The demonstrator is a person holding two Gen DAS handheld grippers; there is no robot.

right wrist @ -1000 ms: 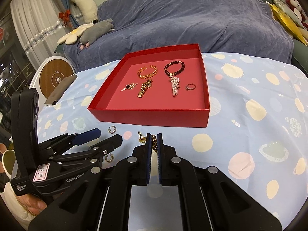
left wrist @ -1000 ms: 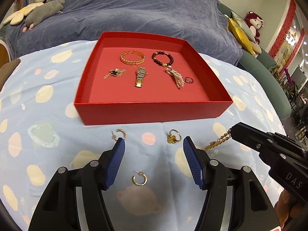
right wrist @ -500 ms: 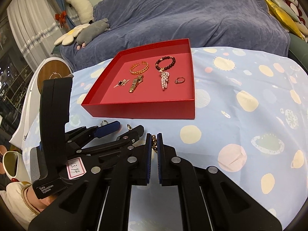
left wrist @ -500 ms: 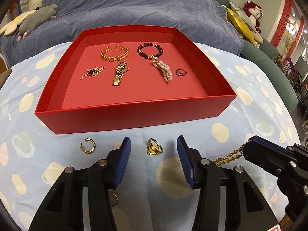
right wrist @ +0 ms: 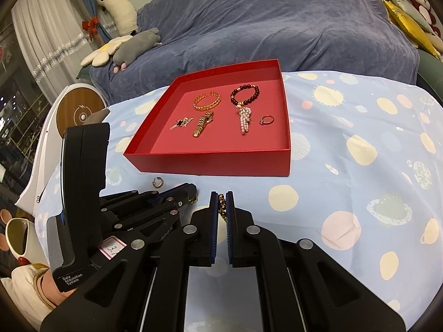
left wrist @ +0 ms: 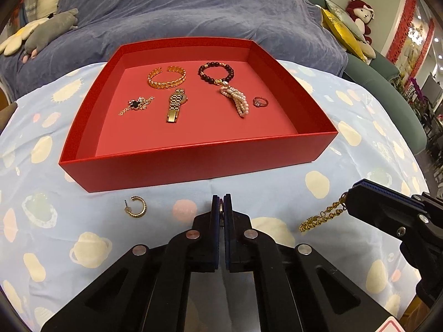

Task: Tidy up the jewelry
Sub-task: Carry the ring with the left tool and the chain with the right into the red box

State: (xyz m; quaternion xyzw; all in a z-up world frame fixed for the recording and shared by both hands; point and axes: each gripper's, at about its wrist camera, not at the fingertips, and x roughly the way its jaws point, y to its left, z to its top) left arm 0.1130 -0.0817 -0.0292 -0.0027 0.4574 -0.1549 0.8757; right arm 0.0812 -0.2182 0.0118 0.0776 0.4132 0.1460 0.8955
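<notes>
1. Red cardboard tray, open-topped, stood on a pale blue spotted tablecloth in front of a sofa under a blue-grey throw.
2. Tray contents lay apart on the floor: gold cuff bangle, dark bead bracelet, pearl tassel, gold watch, black clover chain, small ring.
3. Gold hoop earring lay on the cloth just before the tray's near wall.
4. Left gripper: jaws had just been closing and stood pressed on a small gold ring-shaped piece, mostly hidden between the pads.
5. Right gripper: jaws narrow, clamped on a gold chain, whose free end trailed toward the cloth.
</notes>
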